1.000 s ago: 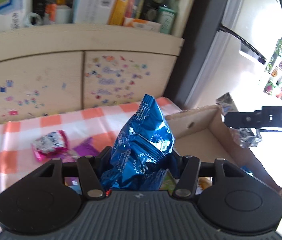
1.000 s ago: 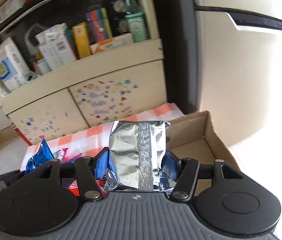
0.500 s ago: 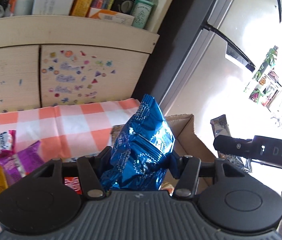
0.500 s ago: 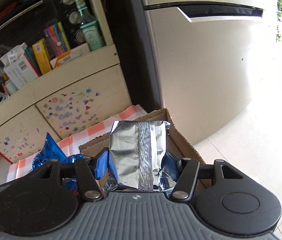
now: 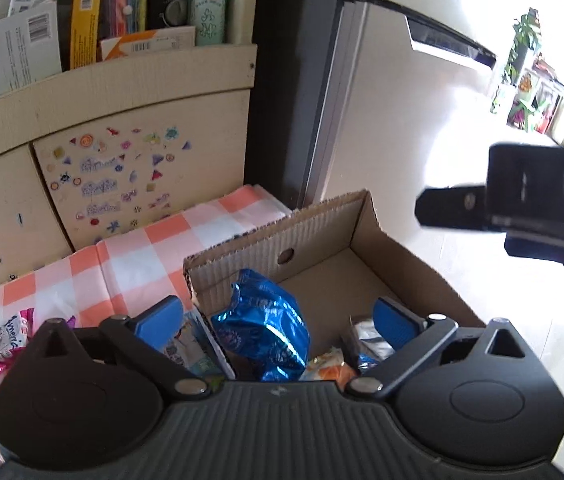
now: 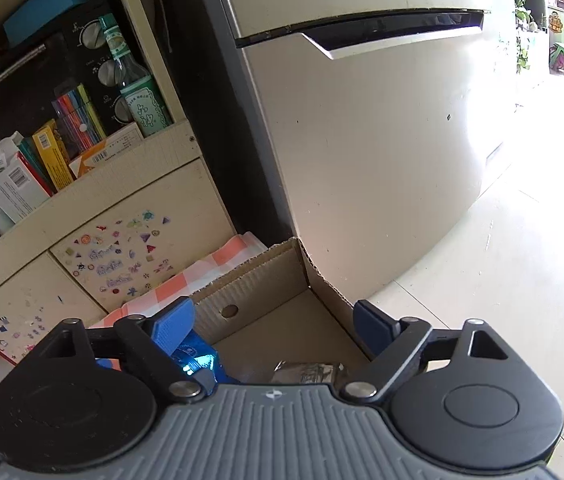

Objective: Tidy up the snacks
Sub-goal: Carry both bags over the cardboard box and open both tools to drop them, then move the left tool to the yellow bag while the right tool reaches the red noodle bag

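Observation:
My left gripper [image 5: 278, 320] hangs over the near end of a cardboard box [image 5: 321, 220], and its jaws are opening. A blue foil snack bag [image 5: 266, 328] lies loose in the box below them, touching neither pad. My right gripper [image 6: 272, 326] is also opening above the same cardboard box [image 6: 258, 280]. A silver foil packet [image 6: 309, 370] lies free at the box bottom, below its fingers. The blue foil bag [image 6: 198, 356] shows behind its left finger. The right gripper's body [image 5: 521, 208] reaches in from the right of the left wrist view.
An orange-and-white checked cloth [image 5: 130, 264] lies left of the box, with a pink snack packet [image 5: 6, 344] on it. More packets [image 5: 329, 360] sit in the box. A stickered cabinet [image 5: 114, 184] with a crowded shelf stands behind. A fridge [image 6: 381, 160] stands beyond the box.
Both grippers moved right over the box and opened. The blue bag dropped out of the left one into the box. The silver packet fell from the right one.

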A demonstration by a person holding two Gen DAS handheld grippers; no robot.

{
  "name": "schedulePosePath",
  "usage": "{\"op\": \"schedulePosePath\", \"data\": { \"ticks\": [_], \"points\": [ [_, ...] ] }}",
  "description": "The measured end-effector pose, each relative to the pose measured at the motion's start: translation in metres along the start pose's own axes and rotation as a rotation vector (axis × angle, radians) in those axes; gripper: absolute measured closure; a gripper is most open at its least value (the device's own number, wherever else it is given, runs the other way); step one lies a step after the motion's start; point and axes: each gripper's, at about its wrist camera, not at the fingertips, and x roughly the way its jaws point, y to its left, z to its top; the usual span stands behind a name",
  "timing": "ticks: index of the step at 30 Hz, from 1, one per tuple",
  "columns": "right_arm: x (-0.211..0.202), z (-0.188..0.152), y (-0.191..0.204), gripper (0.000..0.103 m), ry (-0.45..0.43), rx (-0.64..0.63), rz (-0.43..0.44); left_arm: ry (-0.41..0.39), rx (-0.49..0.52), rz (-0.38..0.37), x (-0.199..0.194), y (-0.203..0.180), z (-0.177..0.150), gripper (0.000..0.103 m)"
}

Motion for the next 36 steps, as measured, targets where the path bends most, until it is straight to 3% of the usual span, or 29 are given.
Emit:
{"op": "schedulePosePath", "data": {
  "ticks": [9, 14, 27, 36],
  "points": [
    [-0.006, -0.002, 0.004, 0.0, -0.059, -0.021, -0.019, 0.01, -0.016, -0.043, -0.025, 0.019, -0.008, 0.002],
    [-0.006, -0.005, 0.002, 0.0, -0.069, 0.017, 0.029, 0.04, -0.047, -0.101, -0.042, 0.037, -0.013, 0.002],
    [0.002, -0.031, 0.063, 0.0, 0.018, -0.261, 0.153, 0.083, -0.082, 0.06, -0.074, 0.121, -0.041, 0.002],
    [0.005, -0.058, 0.101, 0.0, 0.064, -0.43, 0.215, 0.08, -0.226, 0.144, -0.08, 0.183, -0.06, 0.002]
  ]
}}
